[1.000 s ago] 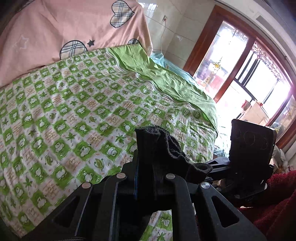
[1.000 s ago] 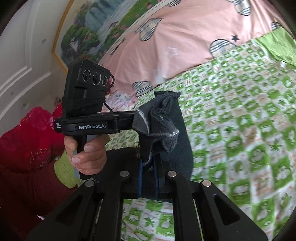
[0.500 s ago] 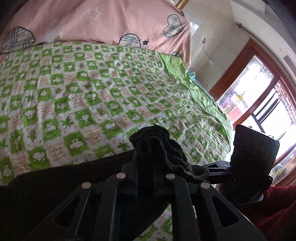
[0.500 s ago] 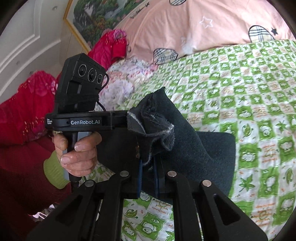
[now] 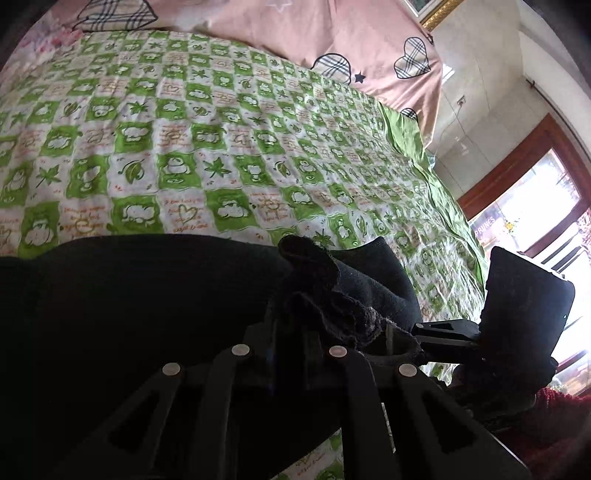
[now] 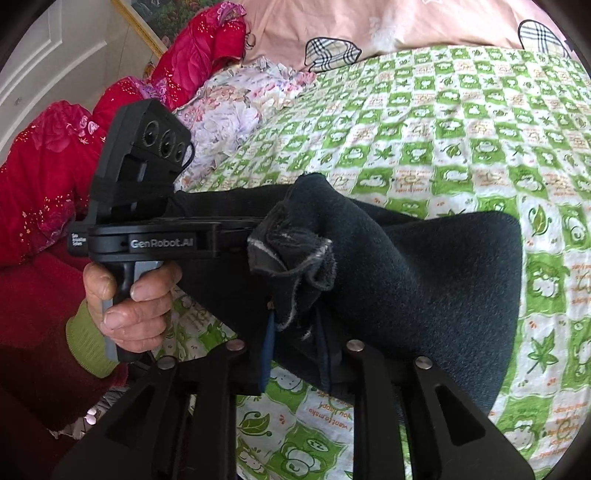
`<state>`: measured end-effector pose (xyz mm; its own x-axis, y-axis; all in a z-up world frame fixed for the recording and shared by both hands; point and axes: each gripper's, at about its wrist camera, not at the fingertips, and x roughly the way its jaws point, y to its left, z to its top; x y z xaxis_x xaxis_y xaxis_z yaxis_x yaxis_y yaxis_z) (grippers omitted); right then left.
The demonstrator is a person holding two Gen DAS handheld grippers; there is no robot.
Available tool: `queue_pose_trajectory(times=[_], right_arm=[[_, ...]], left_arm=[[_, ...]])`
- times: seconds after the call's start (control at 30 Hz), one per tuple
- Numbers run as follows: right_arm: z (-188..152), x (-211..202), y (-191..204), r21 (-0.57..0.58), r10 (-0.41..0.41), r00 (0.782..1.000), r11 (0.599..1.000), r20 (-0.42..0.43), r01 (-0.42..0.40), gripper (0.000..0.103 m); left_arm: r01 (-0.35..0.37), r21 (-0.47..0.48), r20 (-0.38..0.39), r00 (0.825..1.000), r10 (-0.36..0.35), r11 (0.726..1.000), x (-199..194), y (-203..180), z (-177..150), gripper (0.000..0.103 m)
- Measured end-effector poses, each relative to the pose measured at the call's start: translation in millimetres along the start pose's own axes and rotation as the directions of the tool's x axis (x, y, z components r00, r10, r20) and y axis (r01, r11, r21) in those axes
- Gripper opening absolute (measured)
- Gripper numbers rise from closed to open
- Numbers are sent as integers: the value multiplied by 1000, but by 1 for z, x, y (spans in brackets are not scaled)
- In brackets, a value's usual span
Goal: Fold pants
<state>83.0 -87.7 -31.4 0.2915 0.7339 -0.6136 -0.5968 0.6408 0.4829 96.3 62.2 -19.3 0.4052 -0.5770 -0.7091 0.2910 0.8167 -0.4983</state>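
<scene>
Ahead of both tongs the green-checked bedspread (image 5: 229, 122) is lying flat, offering open passage forward. The dark pants (image 6: 424, 273) are spreading across the near edge, bunching up directly at the fingers of the left gripper (image 5: 291, 332) and right gripper (image 6: 295, 332) and blocking the low path there. The two tools are sitting just beside each other, leaving little room between. Far ahead, the pink quilt (image 5: 332, 33) is closing off the bedspread. Left of the right tongs, red bedding (image 6: 55, 166) is piling up, apparently on the bed's edge.
</scene>
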Motion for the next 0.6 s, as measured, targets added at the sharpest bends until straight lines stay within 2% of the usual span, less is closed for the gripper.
queue_pose_trajectory(times=[0.07, 0.23, 0.33, 0.37, 0.47, 0.6], right_arm=[[0, 3, 2, 1, 13, 1000, 1000, -9, -13, 31], [-2, 0, 11, -23, 29, 999, 999, -30, -30, 36], [1, 3, 19, -31, 48, 998, 998, -39, -50, 37], [2, 3, 21, -35, 56, 998, 998, -40, -57, 37], [6, 4, 28, -51, 68, 997, 996, -45, -71, 37], [13, 4, 39, -79, 86, 995, 993, -46, -89, 37]], left_arm=[[-20, -28, 9, 1000, 20, 999, -5, 6, -6, 9], [-53, -92, 46, 997, 57, 994, -24, 17, -19, 11], [-68, -131, 85, 993, 80, 989, -41, 22, -26, 18], [-73, -143, 94, 992, 87, 987, -45, 24, -28, 24], [-93, -188, 126, 985, 118, 978, -60, 31, -37, 34], [-98, -256, 156, 978, 141, 962, -77, 42, -49, 35]])
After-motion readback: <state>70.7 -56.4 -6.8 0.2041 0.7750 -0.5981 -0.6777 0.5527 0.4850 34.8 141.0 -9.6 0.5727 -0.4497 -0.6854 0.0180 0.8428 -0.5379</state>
